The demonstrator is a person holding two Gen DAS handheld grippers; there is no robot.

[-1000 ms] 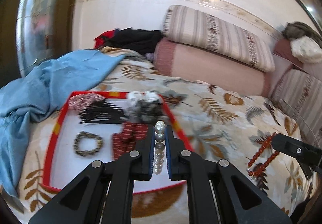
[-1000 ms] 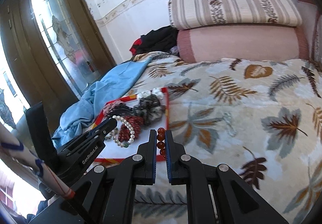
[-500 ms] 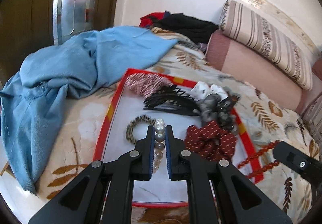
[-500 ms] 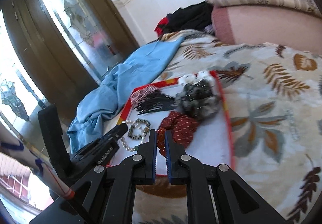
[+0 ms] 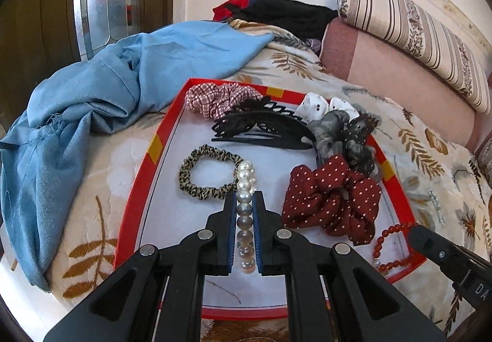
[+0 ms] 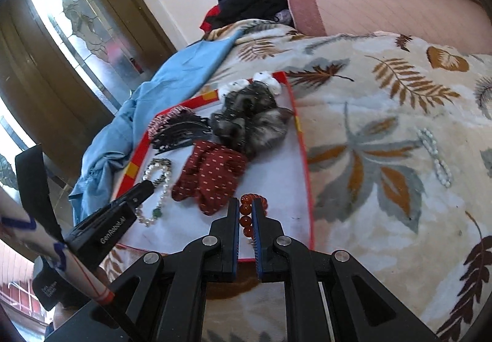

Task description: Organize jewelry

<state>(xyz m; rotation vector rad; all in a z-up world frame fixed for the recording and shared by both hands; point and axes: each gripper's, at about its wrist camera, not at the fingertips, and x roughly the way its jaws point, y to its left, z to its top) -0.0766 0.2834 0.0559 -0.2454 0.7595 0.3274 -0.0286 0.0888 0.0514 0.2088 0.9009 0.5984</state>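
Note:
A red-rimmed white tray [image 5: 135,206] lies on the bed and also shows in the right wrist view [image 6: 303,157]. My left gripper [image 5: 245,197] is shut on a pearl bracelet [image 5: 245,185] and holds it low over the tray's middle; the bracelet also shows in the right wrist view [image 6: 160,188]. My right gripper [image 6: 246,203] is shut on a red bead bracelet [image 6: 249,203], low over the tray's near right corner. The beads also show in the left wrist view [image 5: 389,245]. Another pearl strand [image 6: 435,156] lies on the bedspread to the right of the tray.
The tray holds a leopard hair tie [image 5: 209,171], a black claw clip [image 5: 261,127], a dark red dotted scrunchie [image 5: 332,200], a grey scrunchie [image 5: 341,136] and a checked scrunchie [image 5: 218,96]. A blue cloth [image 5: 107,80] lies left of it. Pillows [image 5: 399,44] are behind.
Both grippers have moved in over the tray and lower, each still holding its bracelet. The red beads now hang above the tray's right corner.

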